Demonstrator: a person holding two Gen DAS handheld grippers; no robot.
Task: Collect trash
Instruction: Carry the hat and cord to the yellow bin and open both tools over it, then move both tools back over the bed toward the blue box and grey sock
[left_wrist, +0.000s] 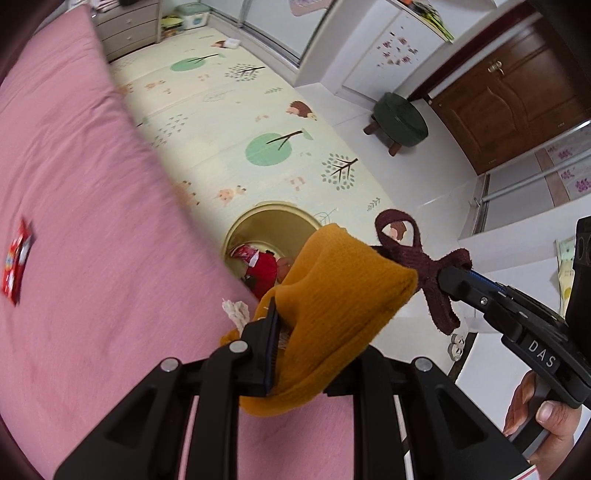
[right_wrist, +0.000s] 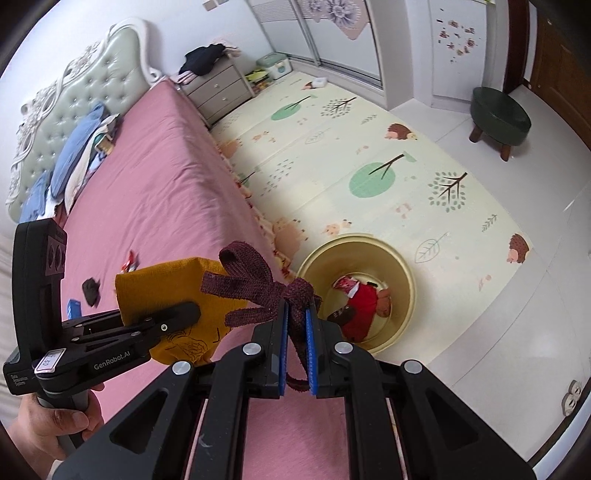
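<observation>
Some trash sits in the bin (right_wrist: 402, 280) on the floor. One red wrapper (left_wrist: 16, 264) and small bits lie on the bed (right_wrist: 155, 192). Both grippers hold a yellow bag (left_wrist: 332, 295) over the bed edge. Left gripper (left_wrist: 295, 354) fingers pinch the cloth; right gripper (right_wrist: 297, 343) fingers pinch the dark bow (right_wrist: 258, 288).

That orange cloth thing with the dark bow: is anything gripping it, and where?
Yes, both. The left gripper pinches the orange pouch's body; the right gripper clamps its maroon bow at the knot.
</observation>
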